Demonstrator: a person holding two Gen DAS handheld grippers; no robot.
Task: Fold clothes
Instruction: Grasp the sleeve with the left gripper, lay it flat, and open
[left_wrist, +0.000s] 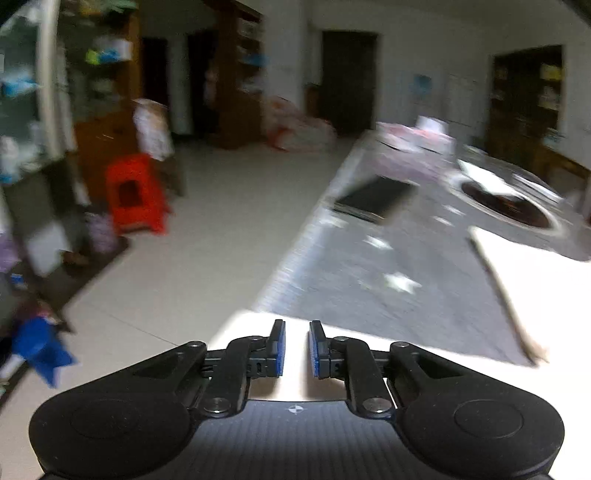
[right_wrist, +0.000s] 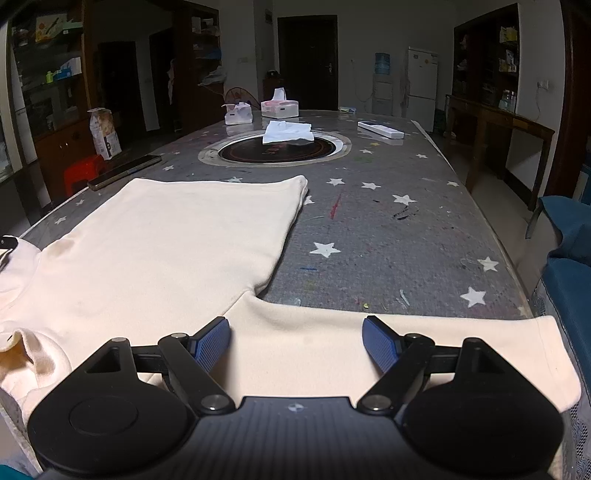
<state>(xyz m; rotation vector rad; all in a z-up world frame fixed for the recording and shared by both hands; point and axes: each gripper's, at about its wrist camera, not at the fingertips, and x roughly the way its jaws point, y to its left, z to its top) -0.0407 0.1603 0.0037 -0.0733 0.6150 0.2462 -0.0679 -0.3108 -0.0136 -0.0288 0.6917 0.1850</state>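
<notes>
One cream long-sleeved top is spread flat on the near half of the table, its body running away toward the table's middle and one sleeve stretched along the near edge to the right. A faint brownish mark is seen near the left shoulder, and the collar area is bunched at the near left corner.

The right gripper is held just above the sleeve with its blue pads wide apart and nothing pressed between them. The left gripper is seen over a pale patch, probably the same garment, though the left view is badly blurred; its pads are nearly together with a narrow gap, and nothing is caught in it.

The table is covered in grey cloth printed with white stars, with a dark round inset ringed in white at its centre. A loose tissue, two tissue boxes, a phone and a white remote are laid on it. A red stool, dark shelving, a fridge and a water dispenser are set around the room.

No writing can be read
</notes>
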